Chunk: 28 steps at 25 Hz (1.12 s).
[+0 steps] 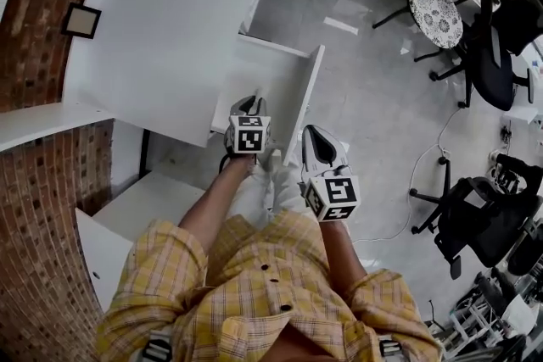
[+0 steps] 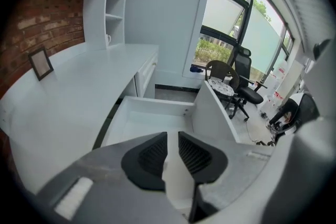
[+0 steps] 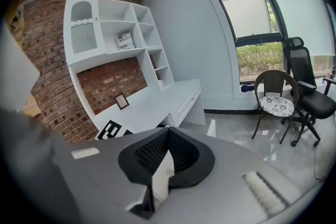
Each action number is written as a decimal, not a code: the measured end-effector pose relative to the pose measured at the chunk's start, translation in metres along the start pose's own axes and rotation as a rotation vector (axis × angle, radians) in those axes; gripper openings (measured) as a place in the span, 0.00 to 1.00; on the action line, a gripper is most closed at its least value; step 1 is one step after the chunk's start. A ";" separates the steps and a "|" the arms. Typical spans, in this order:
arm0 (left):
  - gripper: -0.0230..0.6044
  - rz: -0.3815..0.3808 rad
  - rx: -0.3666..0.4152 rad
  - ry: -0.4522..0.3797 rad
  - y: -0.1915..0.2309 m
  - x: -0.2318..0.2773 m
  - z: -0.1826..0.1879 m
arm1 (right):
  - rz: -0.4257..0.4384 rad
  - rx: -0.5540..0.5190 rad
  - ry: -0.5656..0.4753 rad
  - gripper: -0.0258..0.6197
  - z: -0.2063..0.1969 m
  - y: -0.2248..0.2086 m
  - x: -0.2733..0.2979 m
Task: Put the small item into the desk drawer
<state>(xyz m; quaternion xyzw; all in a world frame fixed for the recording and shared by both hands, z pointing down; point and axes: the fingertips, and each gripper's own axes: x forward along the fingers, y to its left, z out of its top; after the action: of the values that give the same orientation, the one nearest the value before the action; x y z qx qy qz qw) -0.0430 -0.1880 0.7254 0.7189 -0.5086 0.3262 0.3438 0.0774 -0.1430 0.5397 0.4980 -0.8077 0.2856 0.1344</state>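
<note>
While the left gripper hangs over the open drawer, its pads stand a narrow slot apart with nothing between them. Only the drawer's white floor shows through the gap. Just beside it, outside the drawer's tall front panel, the right gripper has its pads pressed tip to tip, and I can make out no item pinched there either.

So where is the small item? No view shows it. The stretch of drawer floor on view is bare, and the near end sits hidden beneath the left gripper, so it may be lying there, but I can't say.

My read is that the drop looks to be over and we're at the tail of the task. Neither gripper carries anything, and the drawer is pulled well out of the bench. As I judge it, the next move calls for a check that the item really is inside. Then comes a flat push on that front panel to slide the drawer home, with the jaws kept clear of the rim.

On to pose: the left gripper tips steeply down into the drawer, its forearm reaching straight out from a yellow checked sleeve. The right gripper sits at a shallower angle, looking past the bench towards the chairs.
</note>
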 end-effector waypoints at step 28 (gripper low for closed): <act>0.04 -0.056 0.032 -0.469 -0.016 -0.232 0.112 | 0.025 -0.093 -0.203 0.04 0.092 0.071 -0.061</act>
<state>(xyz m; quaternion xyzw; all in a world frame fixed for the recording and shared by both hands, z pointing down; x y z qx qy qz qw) -0.0769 -0.1590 0.4717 0.7943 -0.5489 0.1487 0.2136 0.0497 -0.1294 0.4124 0.5074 -0.8358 0.1975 0.0710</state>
